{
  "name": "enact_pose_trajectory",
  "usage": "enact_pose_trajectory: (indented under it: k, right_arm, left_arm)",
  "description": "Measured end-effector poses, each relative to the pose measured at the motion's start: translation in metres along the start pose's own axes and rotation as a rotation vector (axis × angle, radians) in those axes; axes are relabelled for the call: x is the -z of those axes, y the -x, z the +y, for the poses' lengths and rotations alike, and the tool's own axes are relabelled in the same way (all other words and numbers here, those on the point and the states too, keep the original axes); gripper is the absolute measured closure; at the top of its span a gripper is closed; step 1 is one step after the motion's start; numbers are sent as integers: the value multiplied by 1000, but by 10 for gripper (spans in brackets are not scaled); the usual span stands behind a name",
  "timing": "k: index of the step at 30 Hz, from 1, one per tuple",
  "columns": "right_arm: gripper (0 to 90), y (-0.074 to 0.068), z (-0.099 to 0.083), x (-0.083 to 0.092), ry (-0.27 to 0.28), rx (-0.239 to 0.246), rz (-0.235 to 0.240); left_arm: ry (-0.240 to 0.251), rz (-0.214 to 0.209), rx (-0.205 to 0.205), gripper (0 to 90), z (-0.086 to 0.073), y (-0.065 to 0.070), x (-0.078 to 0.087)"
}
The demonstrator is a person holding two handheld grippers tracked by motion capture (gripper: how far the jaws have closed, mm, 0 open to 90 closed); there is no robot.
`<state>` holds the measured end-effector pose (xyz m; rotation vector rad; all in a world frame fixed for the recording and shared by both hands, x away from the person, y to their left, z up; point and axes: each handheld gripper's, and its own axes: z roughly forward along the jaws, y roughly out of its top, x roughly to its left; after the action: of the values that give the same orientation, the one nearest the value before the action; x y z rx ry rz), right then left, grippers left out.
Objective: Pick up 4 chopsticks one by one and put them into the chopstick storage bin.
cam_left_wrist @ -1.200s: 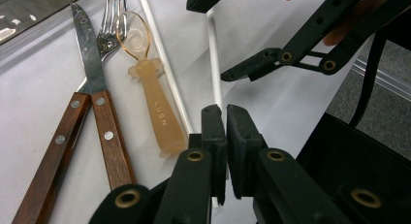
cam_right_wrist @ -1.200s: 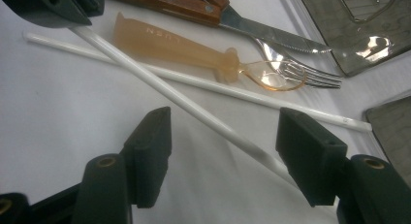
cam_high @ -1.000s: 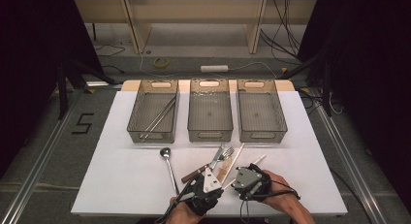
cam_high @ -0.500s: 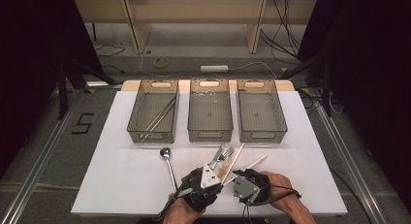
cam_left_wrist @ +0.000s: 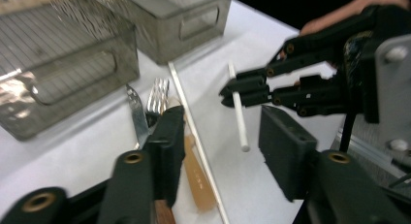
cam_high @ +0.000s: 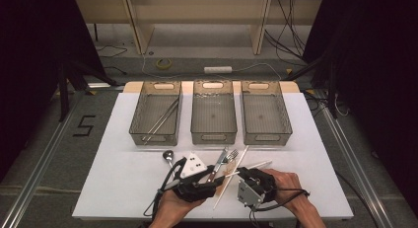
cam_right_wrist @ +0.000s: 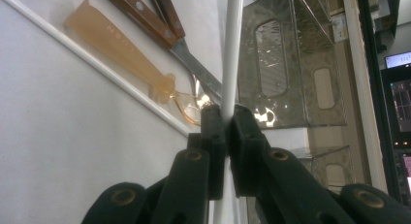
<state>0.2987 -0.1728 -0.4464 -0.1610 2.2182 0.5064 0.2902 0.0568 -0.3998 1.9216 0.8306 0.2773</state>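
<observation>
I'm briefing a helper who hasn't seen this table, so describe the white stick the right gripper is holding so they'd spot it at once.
Start at the three clear bins across the white table, then drop to the cutlery pile below the middle bin. At the pile's right edge, the right gripper is shut on a white stick. Unlike the other white stick flat among the forks, this one is pinched between jaws.

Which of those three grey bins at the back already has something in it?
The left bin: long metal utensils lie slanted across its floor. The middle bin and right bin show only bare bottoms.
</observation>
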Motion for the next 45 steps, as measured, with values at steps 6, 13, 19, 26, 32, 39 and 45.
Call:
enact_pose_trajectory:
  k: [6, 13, 19, 26, 32, 39, 45]
  right_arm:
    - [863, 10, 0, 6, 6, -38, -29]
    - [863, 33, 0, 12, 25, -229, -32]
    - [863, 62, 0, 15, 62, -454, 15]
    - [862, 103, 7, 14, 127, -714, 125]
    - [862, 132, 12, -1, 178, -910, 214]
    - [862, 157, 26, -22, 250, -1027, 279]
    - [862, 167, 43, -41, 277, -1087, 300]
  left_arm:
    - [64, 4, -3, 387, -2, -8, 20]
    - [101, 42, -20, 315, -17, -22, 34]
    - [110, 82, -22, 287, -30, -38, 42]
    - [93, 136, -29, 269, -39, -51, 49]
    - [97, 168, -18, 260, -44, -60, 58]
    - [99, 198, -4, 254, -48, -68, 64]
    - [109, 218, 9, 245, -50, -71, 68]
